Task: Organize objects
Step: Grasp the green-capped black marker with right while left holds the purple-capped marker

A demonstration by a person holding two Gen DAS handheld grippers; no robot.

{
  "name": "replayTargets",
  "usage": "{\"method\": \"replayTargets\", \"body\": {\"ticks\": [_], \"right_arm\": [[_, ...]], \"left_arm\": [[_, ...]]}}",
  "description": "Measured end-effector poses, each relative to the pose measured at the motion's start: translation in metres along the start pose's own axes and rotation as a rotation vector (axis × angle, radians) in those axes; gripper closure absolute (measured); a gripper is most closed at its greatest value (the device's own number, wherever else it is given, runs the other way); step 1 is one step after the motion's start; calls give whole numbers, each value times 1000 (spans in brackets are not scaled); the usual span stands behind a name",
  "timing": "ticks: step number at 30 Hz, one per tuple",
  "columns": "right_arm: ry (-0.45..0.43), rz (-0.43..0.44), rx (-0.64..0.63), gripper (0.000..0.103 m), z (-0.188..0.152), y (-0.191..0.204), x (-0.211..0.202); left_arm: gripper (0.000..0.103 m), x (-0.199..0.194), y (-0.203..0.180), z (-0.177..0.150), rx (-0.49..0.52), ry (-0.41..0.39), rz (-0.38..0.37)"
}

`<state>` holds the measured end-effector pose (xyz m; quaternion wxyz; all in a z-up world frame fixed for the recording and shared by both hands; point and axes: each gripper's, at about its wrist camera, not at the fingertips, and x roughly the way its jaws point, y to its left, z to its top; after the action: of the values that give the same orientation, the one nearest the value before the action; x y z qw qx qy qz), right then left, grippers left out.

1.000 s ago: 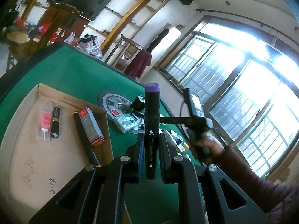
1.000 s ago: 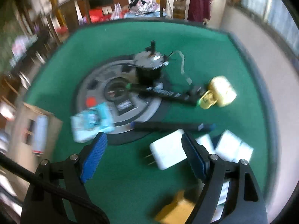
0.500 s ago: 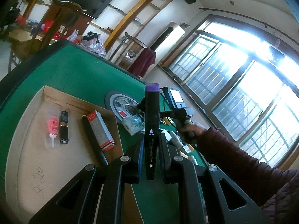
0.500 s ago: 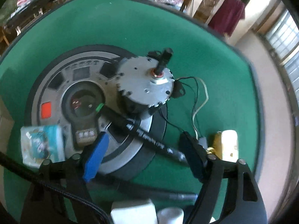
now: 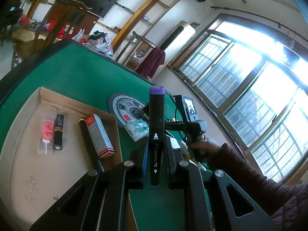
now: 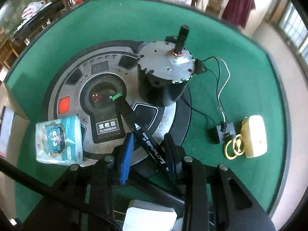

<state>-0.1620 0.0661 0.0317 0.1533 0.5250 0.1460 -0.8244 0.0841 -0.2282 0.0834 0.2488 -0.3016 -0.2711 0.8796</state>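
Note:
My left gripper (image 5: 156, 154) is shut on a black marker with a purple cap (image 5: 156, 127), held upright above the green table beside the cardboard box (image 5: 25, 173). The box holds a lipstick (image 5: 58, 132), a red-and-grey carton (image 5: 100, 136) and a red packet (image 5: 47, 132). My right gripper (image 6: 149, 154) is open, its fingers on either side of a black marker with a green cap (image 6: 142, 130) that lies across the round centre console (image 6: 92, 88). The right gripper also shows in the left wrist view (image 5: 169, 124).
A motor (image 6: 165, 77) with wires stands on the console. A tissue pack (image 6: 58, 140) lies at the left, a cream device with yellow rings (image 6: 254, 136) at the right, white adapters (image 6: 150, 219) near me. Chairs and shelves stand beyond the table.
My right gripper moved forward over the console and narrowed around the green-capped marker. My left gripper, still holding the purple-capped marker, shifted slightly.

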Motion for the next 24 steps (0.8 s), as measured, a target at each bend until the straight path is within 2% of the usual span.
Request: {"method": "replayTargets", "body": {"ticks": [4, 6, 12, 13, 14, 18, 22, 24], "right_arm": [[-24, 18, 66, 78, -3, -7, -7], [-77, 53, 102, 84, -8, -8, -22], [-231, 122, 196, 90, -11, -15, -75], [-253, 133, 205, 91, -16, -6, -85], [-277, 146, 215, 97, -22, -2, -94], [-348, 177, 241, 97, -30, 14, -111], [-328, 171, 214, 96, -25, 32, -100], [-275, 154, 194, 85, -21, 35, -86]], "left_arm": [[91, -11, -2, -1, -4, -18, 16], [91, -19, -2, -1, 0, -34, 28], [91, -38, -1, -3, -16, -76, 48], [91, -41, -1, -4, -14, -82, 55], [91, -43, -1, -6, -11, -86, 61], [91, -53, -2, -11, -12, -103, 72], [91, -57, -5, -15, -15, -106, 68], [91, -57, -7, -16, -11, -108, 62]]}}
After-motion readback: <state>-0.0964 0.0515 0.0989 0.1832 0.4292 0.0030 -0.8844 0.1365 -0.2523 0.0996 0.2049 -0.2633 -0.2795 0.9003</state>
